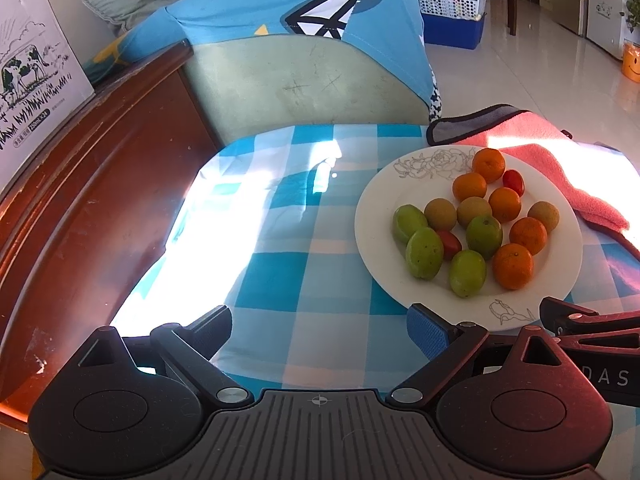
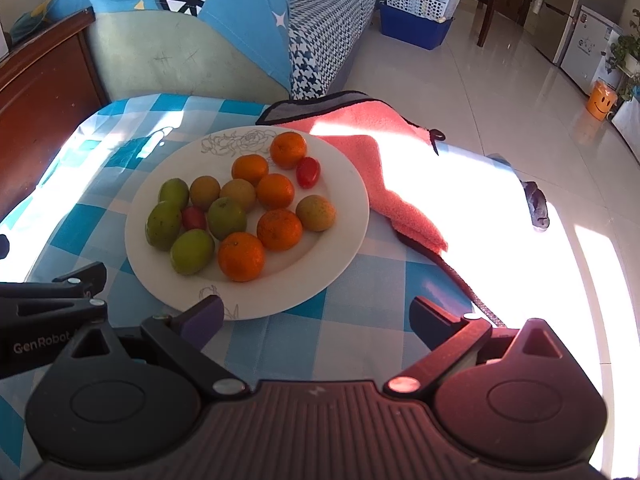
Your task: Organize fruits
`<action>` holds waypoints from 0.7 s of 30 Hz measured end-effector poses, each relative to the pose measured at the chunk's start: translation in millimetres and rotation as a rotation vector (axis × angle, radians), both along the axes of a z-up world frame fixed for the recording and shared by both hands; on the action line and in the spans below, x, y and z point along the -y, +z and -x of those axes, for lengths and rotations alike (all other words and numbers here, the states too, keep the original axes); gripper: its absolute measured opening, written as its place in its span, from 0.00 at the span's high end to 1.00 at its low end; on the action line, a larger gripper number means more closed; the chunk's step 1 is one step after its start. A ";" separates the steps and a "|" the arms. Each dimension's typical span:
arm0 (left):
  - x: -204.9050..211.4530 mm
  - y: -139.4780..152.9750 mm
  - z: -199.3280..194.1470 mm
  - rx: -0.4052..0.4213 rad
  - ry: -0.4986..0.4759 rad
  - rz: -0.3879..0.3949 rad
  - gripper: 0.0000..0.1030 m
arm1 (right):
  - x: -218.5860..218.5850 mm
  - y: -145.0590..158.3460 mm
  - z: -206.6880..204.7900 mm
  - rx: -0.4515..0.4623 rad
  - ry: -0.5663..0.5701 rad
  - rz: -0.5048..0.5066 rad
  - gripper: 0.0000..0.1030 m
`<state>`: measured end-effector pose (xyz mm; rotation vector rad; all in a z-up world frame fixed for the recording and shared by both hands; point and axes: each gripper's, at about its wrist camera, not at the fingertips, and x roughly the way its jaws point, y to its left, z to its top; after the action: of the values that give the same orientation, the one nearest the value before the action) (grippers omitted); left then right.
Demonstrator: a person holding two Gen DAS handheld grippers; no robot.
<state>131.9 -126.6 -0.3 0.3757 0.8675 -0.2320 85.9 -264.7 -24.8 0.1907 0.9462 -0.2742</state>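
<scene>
Both the left gripper [image 1: 320,332] and the right gripper [image 2: 316,320] hung spread and empty just before the white plate [image 2: 348,208], which held the mixed fruits [image 2: 240,210] on the checked cloth [image 1: 280,276].

Left claw [image 1: 320,332] and right claw [image 2: 316,320] side by side, jaws wide apart, both empty.

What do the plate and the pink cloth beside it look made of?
Plate: probably glazed ceramic, since it is smooth, glossy white with a printed grey flower outline; melamine is possible. Pink cloth: soft fleece or terry, with a fuzzy nap, limp folds and a dark stitched edge.
</scene>
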 end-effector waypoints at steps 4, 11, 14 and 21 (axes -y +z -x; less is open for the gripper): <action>2.2 -0.4 1.2 0.005 -0.006 -0.005 0.08 | 2.1 -1.1 1.9 -0.004 -0.008 -0.009 0.04; 4.6 -1.3 2.9 0.005 -0.016 -0.010 0.08 | 4.4 -3.2 4.5 -0.010 -0.015 -0.016 0.04; 4.6 -0.8 6.1 0.009 -0.025 -0.013 0.08 | 4.4 -3.0 8.1 -0.004 -0.016 -0.018 0.04; -5.2 -0.5 26.3 0.016 -0.045 -0.024 0.08 | -3.8 -6.7 30.5 0.019 -0.032 -0.048 0.04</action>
<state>105.6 -121.4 -0.8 0.4191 0.8475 -0.2603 55.5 -260.9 -31.5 0.2527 0.9317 -0.2790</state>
